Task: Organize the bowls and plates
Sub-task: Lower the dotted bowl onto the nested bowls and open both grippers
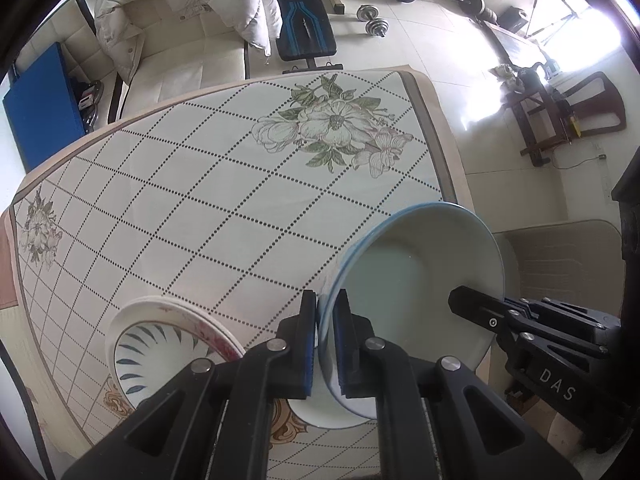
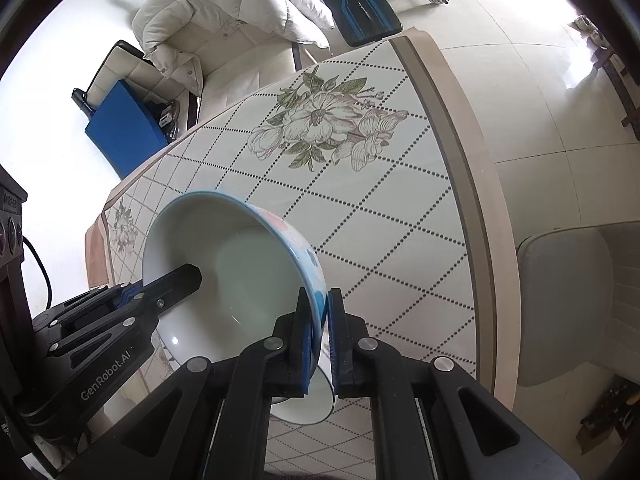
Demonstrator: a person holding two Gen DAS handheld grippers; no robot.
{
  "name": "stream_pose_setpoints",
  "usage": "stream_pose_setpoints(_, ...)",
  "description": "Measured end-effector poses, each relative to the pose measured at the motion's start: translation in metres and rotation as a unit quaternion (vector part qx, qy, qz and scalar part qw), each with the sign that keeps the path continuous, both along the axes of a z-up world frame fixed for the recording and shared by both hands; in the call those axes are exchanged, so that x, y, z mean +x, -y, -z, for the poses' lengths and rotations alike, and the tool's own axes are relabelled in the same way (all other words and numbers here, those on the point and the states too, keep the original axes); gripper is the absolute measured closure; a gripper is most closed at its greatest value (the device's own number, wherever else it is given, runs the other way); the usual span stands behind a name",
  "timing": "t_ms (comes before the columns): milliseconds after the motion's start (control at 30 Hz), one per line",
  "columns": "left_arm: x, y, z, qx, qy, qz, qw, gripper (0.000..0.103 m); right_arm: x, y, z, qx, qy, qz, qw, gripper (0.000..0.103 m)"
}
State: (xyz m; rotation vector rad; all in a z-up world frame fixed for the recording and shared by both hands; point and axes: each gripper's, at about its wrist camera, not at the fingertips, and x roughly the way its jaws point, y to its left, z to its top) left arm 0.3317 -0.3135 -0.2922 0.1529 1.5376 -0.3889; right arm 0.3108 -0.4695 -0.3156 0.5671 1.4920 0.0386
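The left gripper (image 1: 326,320) and right gripper (image 2: 319,316) each clamp opposite rims of one pale, blue-edged ceramic bowl (image 1: 420,280), apparently lifted above the floral tablecloth (image 1: 200,200). Left of that bowl sits a blue-petal patterned bowl (image 1: 160,348).

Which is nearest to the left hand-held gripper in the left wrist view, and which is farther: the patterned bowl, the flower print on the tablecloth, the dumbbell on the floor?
1. Patterned bowl: just left of the left hand-held gripper, on the table.
2. Flower print: ahead, near the table's far edge.
3. Dumbbell: farthest, on the floor beyond the table.
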Motion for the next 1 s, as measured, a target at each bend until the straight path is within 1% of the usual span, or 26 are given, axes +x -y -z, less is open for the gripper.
stream_pose_setpoints(100, -0.018, -0.008, 0.001, 0.002, -0.004, 0.002, 1.0000, 0.097, -0.019, -0.009, 0.000, 0.005, -0.005, -0.003, 1.000, 0.094)
stream_pose_setpoints(233, -0.038, -0.019, 0.013, 0.005, -0.021, 0.001, 0.9998, 0.097, -0.045, -0.023, 0.006, 0.011, -0.015, -0.007, 1.000, 0.094)
stream_pose_setpoints(467, -0.061, -0.029, 0.037, 0.023, -0.042, 0.008, 0.9988, 0.097, -0.077, -0.040, 0.033, 0.022, -0.045, -0.006, 0.999, 0.094)
stream_pose_setpoints(733, -0.068, -0.036, 0.057, 0.038, -0.056, 0.012, 0.9977, 0.097, -0.084, -0.052, 0.058, 0.016, -0.068, -0.010, 0.998, 0.094)
stream_pose_setpoints(1000, -0.066, -0.045, 0.069, 0.031, -0.073, -0.004, 0.9968, 0.097, -0.076, -0.059, 0.069, 0.003, -0.081, -0.018, 0.997, 0.095)
